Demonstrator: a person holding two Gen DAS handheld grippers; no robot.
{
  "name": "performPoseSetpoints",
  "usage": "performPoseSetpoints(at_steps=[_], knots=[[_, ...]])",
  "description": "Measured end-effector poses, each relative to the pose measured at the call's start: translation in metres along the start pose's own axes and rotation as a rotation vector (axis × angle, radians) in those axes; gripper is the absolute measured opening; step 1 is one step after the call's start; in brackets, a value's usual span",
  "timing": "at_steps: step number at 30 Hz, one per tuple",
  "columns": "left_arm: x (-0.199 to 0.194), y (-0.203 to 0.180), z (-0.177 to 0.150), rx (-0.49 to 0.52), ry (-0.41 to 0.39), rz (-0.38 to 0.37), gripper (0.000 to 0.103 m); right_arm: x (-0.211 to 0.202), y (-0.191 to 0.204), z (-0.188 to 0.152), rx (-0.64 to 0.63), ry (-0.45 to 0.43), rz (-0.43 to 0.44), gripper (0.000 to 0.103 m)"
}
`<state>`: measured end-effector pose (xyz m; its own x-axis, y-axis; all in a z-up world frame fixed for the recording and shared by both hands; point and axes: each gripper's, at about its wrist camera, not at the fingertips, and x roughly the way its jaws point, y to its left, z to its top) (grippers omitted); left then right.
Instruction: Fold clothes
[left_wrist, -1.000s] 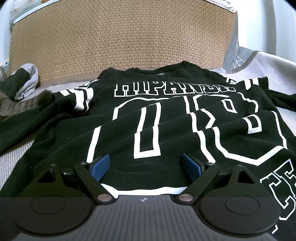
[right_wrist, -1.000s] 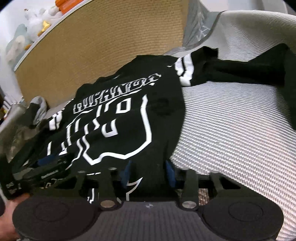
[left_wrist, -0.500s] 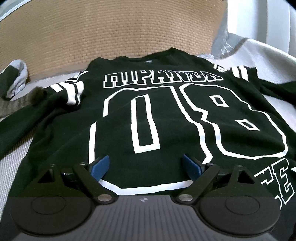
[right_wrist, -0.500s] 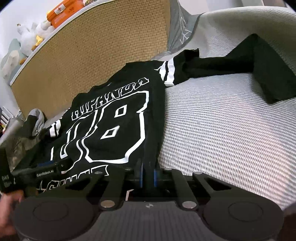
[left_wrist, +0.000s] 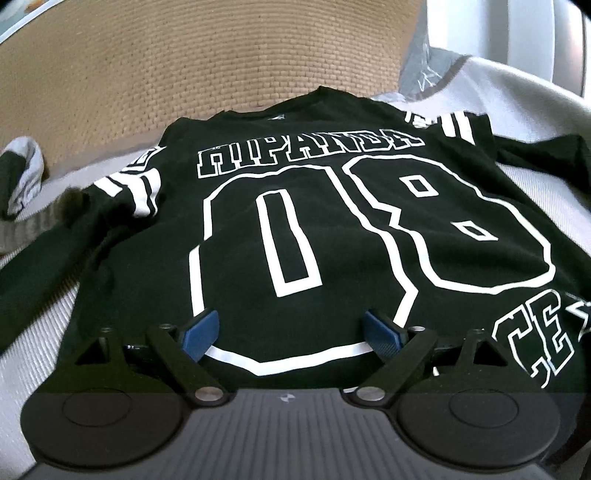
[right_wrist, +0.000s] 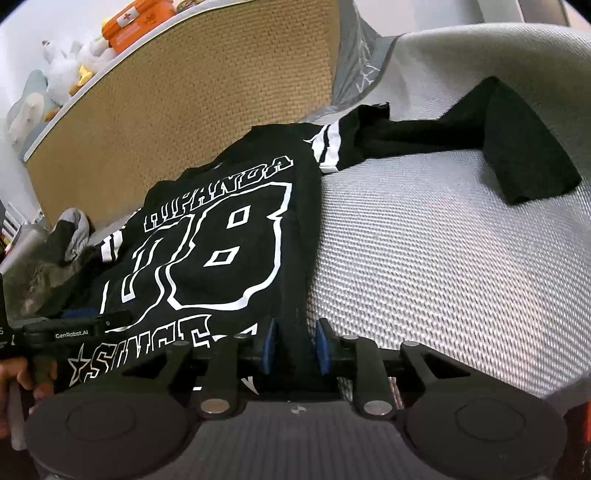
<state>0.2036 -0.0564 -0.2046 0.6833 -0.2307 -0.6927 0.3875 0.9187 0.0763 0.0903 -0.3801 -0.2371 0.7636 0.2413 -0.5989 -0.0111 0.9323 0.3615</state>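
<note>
i had the black jersey (left_wrist: 332, 236) lying flat, print up, on the grey ribbed bed cover (right_wrist: 443, 258), collar at the far end against the woven headboard (left_wrist: 221, 66), hem nearest me. its long axis ran straight away from both tools. my left gripper (left_wrist: 291, 334) hung over the near hem with jaws wide apart, nothing between them. my right gripper (right_wrist: 294, 345) sat at the jersey's right side edge; its jaws had just been opening, the side seam between the blue pads (right_wrist: 322, 345), and i judged the pads no longer pressed it. the right sleeve (right_wrist: 480, 140) trailed off far right, so i reckoned that hand was nearer for folding it in.
</note>
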Motion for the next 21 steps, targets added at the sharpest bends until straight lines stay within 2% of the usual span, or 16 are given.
performPoseSetpoints(at_steps=[3,7,12,15,19,21], knots=[[0.000,0.001,0.003,0.037,0.012,0.012,0.086,-0.002,0.000,-0.002,-0.006,-0.006,-0.006,0.031],[-0.005,0.006,0.011,0.070,-0.009,0.020,0.079,-0.004,0.003,-0.006,-0.028,-0.021,-0.017,0.031],[-0.015,0.019,0.035,0.093,-0.049,-0.001,0.070,-0.005,0.004,-0.008,-0.035,-0.036,-0.020,0.031],[-0.019,0.033,0.053,0.075,-0.066,-0.018,0.067,-0.005,0.003,-0.009,-0.030,-0.041,-0.016,0.033],[-0.022,0.053,0.070,0.053,-0.071,-0.031,0.055,-0.005,0.002,-0.010,-0.020,-0.045,-0.011,0.034],[-0.023,0.063,0.075,0.042,-0.077,-0.028,0.055,-0.004,0.001,-0.010,-0.015,-0.047,-0.008,0.036]])
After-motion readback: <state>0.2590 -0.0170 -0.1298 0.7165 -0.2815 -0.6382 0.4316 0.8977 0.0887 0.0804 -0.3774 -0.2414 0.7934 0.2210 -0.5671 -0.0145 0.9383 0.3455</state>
